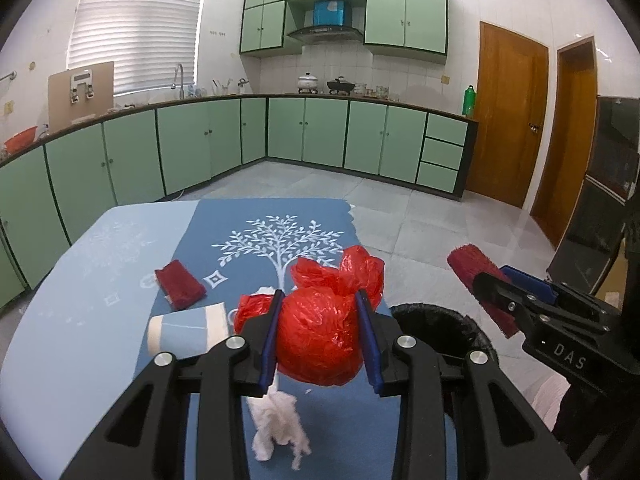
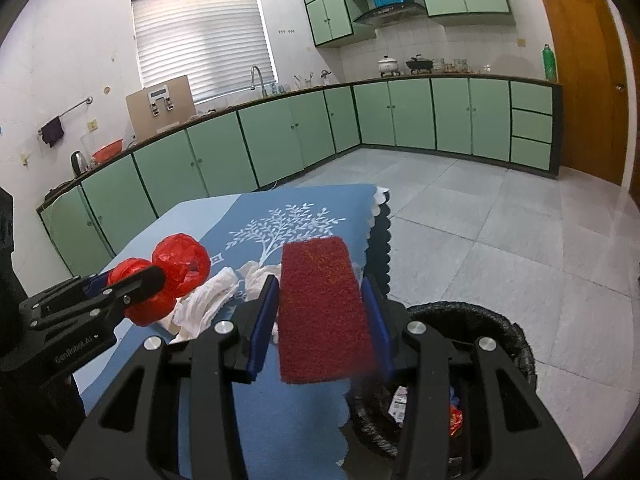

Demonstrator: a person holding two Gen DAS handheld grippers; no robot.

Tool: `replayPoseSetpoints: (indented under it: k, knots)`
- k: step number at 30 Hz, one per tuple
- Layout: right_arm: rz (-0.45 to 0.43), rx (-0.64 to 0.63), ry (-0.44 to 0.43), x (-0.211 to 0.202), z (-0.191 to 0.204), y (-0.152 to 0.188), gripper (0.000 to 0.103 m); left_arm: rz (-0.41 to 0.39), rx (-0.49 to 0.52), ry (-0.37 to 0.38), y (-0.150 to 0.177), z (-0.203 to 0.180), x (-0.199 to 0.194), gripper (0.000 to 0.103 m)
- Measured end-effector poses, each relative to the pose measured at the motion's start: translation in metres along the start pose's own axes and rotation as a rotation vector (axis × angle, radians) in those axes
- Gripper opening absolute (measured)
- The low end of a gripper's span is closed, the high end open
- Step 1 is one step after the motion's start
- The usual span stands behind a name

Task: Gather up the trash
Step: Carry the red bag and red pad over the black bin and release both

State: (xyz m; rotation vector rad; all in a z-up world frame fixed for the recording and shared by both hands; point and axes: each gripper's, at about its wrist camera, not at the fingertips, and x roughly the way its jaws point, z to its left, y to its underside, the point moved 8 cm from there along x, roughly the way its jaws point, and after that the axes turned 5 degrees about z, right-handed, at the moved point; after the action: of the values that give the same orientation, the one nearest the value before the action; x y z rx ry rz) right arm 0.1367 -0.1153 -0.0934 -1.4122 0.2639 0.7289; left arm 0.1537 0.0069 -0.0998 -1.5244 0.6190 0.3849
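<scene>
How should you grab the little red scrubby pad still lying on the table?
Take the red pad across its two long edges, coming down from above. It lies flat on the tablecloth with bare cloth along both long sides, so the jaws can straddle its narrow width. The rolled paper crowds its near end.

Left gripper [image 1: 318, 330] clamped on a red bag [image 1: 320, 332] above the table [image 1: 60, 320].

Both pads press the bag's sides. White tissue [image 1: 280, 428] lies just below the jaws. A blue cup [image 1: 186, 332] and red pad [image 1: 180, 284] lie to their left, the bin [image 1: 440, 320] to their right. The right gripper [image 1: 504, 300] holds another red pad [image 1: 476, 276].
</scene>
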Motion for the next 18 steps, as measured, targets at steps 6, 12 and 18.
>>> replayPoseSetpoints:
  k: [6, 12, 18]
  knots:
    - [-0.022, 0.021, 0.05, -0.011, -0.027, -0.007, 0.041, -0.008, 0.017, 0.043, -0.011, -0.023, 0.009, 0.035]
    - [-0.045, 0.05, 0.112, -0.02, -0.06, -0.012, 0.041, -0.012, 0.049, 0.095, -0.023, -0.054, 0.025, 0.035]
    - [-0.051, 0.081, 0.167, -0.022, -0.095, -0.011, 0.041, -0.01, 0.089, 0.149, -0.033, -0.092, 0.045, 0.035]
